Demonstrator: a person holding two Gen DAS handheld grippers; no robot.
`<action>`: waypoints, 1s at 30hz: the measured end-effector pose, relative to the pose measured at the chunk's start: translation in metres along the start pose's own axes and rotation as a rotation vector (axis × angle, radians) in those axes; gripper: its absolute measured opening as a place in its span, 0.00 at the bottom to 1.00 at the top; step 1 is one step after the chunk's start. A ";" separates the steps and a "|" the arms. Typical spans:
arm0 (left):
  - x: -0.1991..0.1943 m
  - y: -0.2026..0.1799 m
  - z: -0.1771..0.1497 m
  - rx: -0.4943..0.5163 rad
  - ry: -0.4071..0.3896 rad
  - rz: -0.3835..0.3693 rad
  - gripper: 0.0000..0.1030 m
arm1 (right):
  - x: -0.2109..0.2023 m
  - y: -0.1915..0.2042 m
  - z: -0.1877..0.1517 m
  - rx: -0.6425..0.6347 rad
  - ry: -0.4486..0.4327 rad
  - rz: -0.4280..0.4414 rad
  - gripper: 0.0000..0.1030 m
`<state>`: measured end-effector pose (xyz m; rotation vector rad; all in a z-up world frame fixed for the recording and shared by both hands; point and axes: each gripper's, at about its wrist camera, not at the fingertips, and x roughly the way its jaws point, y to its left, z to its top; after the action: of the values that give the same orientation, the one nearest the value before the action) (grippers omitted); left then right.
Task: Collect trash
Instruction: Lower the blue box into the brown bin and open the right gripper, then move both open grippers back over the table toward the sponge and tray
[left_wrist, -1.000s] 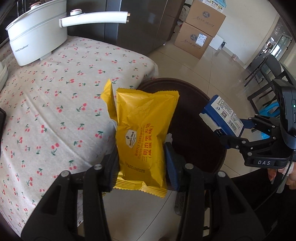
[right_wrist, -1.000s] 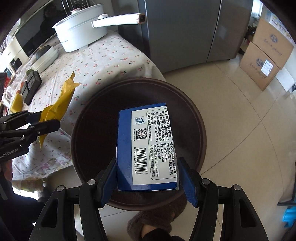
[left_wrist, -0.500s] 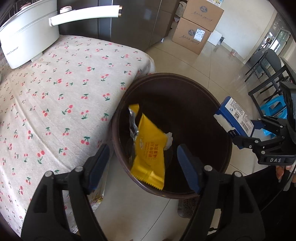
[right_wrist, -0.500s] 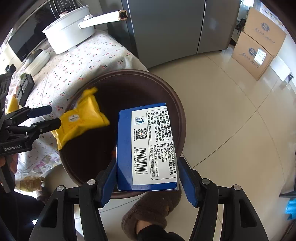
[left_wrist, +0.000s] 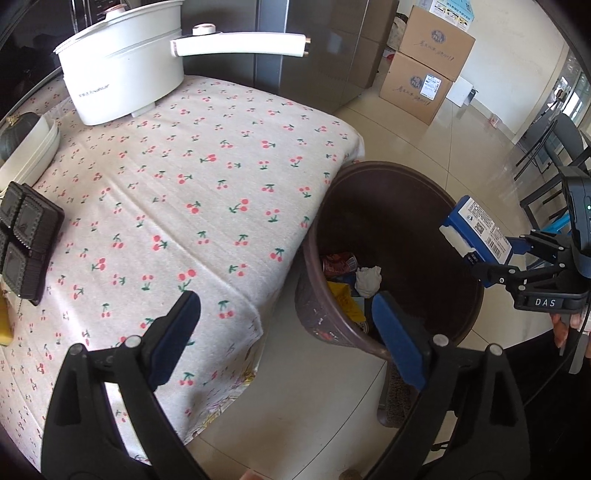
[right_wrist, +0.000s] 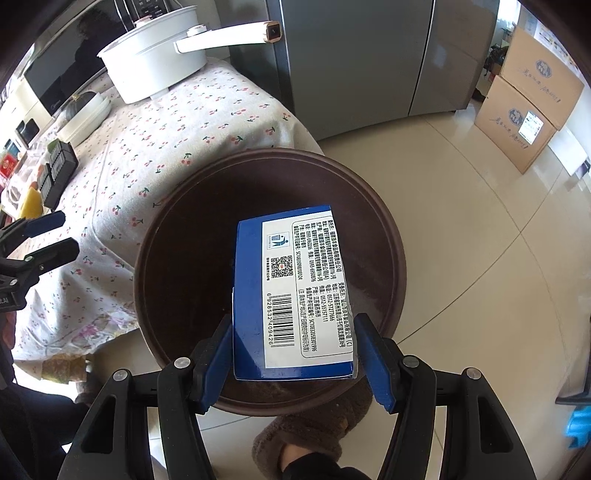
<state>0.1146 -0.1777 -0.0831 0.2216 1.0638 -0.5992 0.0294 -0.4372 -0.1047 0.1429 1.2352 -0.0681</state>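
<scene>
— What are your jaws doing?

— My left gripper (left_wrist: 286, 328) has just been spreading its jaws, and they stand wide now with nothing between them. It hangs over the gap between the near edge of the table (left_wrist: 207, 192) and the brown bin (left_wrist: 461, 332), pointing steeply down. My right gripper (right_wrist: 295, 358) pinches a blue box (right_wrist: 291, 295) by its two long sides, the white label with the barcode facing up.

— Where is that box relative to the bin?

— Directly above the open mouth, held clear of the rim. In the left view it shows at the far right side of the bin.

— And the trash itself?

— At the bottom of the bin lies a yellow wrapper (left_wrist: 347, 299), beside a crumpled white tissue (left_wrist: 367, 280) and a red can (left_wrist: 338, 263). They sit close together; I cannot tell which ones touch.

— What else is on the table?

— A cherry-print cloth covers it. A white pot (left_wrist: 122, 77) with a long handle stands at the far end, and a dark tray (left_wrist: 27, 243) lies at the left edge. A slippered foot (right_wrist: 314, 439) shows on the floor just near the bin.
</scene>
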 end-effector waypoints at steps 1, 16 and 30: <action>-0.003 0.004 -0.001 -0.010 -0.004 0.007 0.92 | 0.001 0.002 0.002 -0.002 0.001 0.000 0.63; -0.052 0.075 -0.022 -0.162 -0.055 0.073 0.94 | 0.000 0.045 0.027 -0.029 -0.011 0.006 0.81; -0.091 0.148 -0.060 -0.331 -0.092 0.138 0.94 | -0.008 0.138 0.055 -0.174 -0.047 0.058 0.82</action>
<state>0.1212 0.0031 -0.0489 -0.0219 1.0323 -0.3000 0.0964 -0.3090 -0.0698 0.0259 1.1836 0.0861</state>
